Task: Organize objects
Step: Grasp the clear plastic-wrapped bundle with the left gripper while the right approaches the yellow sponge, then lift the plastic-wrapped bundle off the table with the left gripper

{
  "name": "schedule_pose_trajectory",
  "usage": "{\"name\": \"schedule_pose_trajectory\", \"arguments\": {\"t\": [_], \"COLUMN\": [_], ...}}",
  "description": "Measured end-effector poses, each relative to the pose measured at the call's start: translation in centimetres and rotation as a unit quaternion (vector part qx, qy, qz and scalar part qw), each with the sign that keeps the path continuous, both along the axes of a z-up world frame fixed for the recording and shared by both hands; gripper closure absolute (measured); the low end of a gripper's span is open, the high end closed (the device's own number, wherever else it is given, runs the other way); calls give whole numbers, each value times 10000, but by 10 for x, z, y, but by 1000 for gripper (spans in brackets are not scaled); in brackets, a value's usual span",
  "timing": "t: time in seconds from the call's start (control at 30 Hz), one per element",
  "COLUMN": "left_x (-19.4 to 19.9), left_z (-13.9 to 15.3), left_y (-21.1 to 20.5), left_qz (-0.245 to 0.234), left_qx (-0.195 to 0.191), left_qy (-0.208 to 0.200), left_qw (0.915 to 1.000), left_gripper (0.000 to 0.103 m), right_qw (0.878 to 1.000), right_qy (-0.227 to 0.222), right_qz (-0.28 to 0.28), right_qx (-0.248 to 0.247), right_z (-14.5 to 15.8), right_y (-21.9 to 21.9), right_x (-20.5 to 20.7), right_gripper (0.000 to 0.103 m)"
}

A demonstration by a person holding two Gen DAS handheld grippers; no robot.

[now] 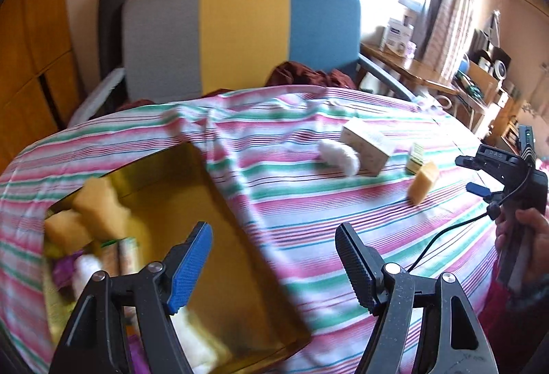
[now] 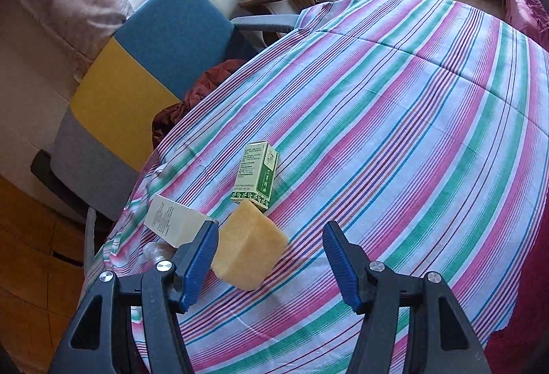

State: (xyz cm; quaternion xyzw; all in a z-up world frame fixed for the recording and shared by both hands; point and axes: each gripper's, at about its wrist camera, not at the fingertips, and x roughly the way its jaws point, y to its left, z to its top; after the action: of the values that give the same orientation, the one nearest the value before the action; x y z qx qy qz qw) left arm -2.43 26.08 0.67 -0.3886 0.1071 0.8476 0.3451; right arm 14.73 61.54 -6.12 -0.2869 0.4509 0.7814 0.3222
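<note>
My left gripper (image 1: 274, 267) wide open, empty, above gold box (image 1: 192, 188). My right gripper (image 2: 271, 265) wide open, empty, yellow sponge (image 2: 248, 245) between fingers.

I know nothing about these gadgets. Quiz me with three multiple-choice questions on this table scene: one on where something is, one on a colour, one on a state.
1. Where does the yellow sponge on the striped cloth lie?
A. inside the gold tin
B. just ahead of the right gripper, touching the green box
C. on the chair

2. What colour is the middle stripe of the chair back?
A. red
B. yellow
C. black

3. How do the left gripper's fingers stand over the gold tin?
A. open, holding nothing
B. shut on a sponge
C. shut on a box

Answers:
1 B: the sponge sits by the box's near end, before the open fingers.
2 B: yellow lies between grey and blue.
3 A: a wide empty gap shows between them.
</note>
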Motion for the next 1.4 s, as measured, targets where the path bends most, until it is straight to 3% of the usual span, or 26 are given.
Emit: {"name": "schedule_pose_trajectory", "arguments": {"t": [0.17, 0.53, 0.77, 0.9, 1.0, 1.07, 1.17, 1.4], "left_x": [-14, -52, -91, -104, -112, -115, -107, -93], "left_z": [-10, -42, -67, -74, -89, -106, -107, -108], "left_y": [42, 121, 160, 181, 199, 206, 204, 192], "left_qz": [-133, 67, 471, 620, 575, 569, 458, 88], "left_qx": [143, 34, 160, 221, 28, -122, -219, -456], "left_qy": [-758, -1327, -1778, -1789, -1759, -1859, -1420, -1177], "left_qw": [9969, 9911, 9828, 9817, 9827, 9808, 9886, 9920], "left_gripper": [28, 30, 37, 37, 39, 52, 69, 70], "right_qw": [9998, 9981, 9978, 9973, 9972, 9975, 9974, 9981], "right_qy": [62, 231, 251, 255, 233, 195, 213, 146], "right_qz": [41, 181, 254, 263, 281, 291, 317, 320], "right_qx": [-194, -544, -566, -635, -647, -618, -603, -510], "right_z": [-4, -11, -12, -15, -17, -17, -17, -17], "right_y": [2, 4, 3, 5, 6, 6, 7, 7], "right_x": [1, -1, -4, -5, -7, -8, -8, -10], "right_gripper": [39, 39, 39, 39, 39, 39, 39, 39]}}
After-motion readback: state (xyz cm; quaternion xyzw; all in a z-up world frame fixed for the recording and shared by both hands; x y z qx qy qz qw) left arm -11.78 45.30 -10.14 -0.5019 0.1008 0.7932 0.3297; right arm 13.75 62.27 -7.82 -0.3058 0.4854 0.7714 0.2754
